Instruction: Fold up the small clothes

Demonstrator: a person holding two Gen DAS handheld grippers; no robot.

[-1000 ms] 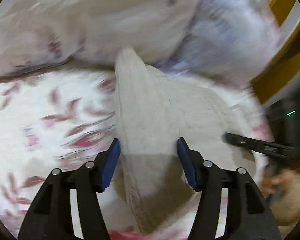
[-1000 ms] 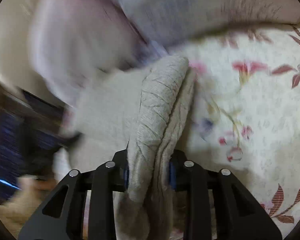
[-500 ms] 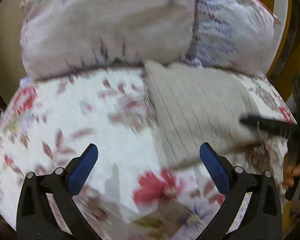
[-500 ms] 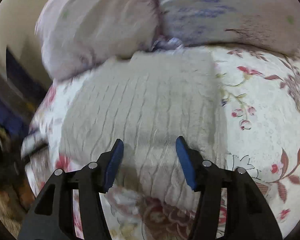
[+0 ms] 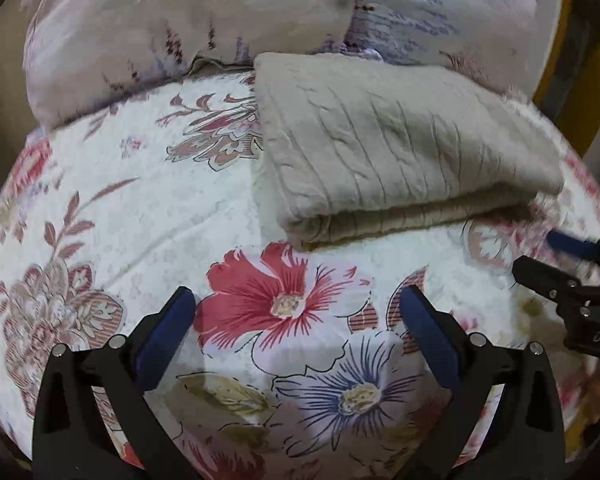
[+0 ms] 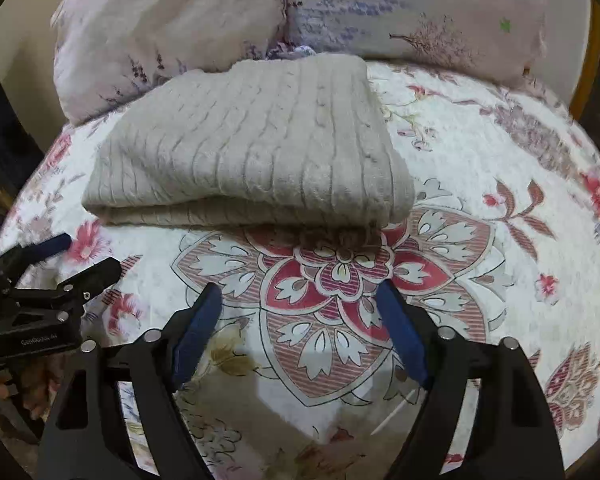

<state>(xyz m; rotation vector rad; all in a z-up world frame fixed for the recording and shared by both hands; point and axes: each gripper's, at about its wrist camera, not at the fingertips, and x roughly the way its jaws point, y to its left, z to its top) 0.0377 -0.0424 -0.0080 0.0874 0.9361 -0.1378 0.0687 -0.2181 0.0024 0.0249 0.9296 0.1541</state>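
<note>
A beige cable-knit garment [image 5: 396, 148] lies folded into a thick rectangle on the floral bedspread [image 5: 120, 216]; it also shows in the right wrist view [image 6: 256, 148]. My left gripper [image 5: 296, 308] is open and empty, held back from the garment's near edge. My right gripper [image 6: 300, 300] is open and empty, also short of the folded edge. The right gripper shows at the right edge of the left wrist view [image 5: 560, 256]. The left gripper shows at the left edge of the right wrist view [image 6: 64, 260].
Two pale floral pillows [image 5: 188, 24] [image 6: 416, 12] lie behind the garment against the headboard side. A yellow-brown wooden frame [image 5: 568, 52] stands at the right. The bedspread [image 6: 500, 220] extends to the right of the garment.
Both grippers let go of the garment and pulled back. The right gripper was shut on the fabric a second ago and is open now. The garment now lies flat and folded.
</note>
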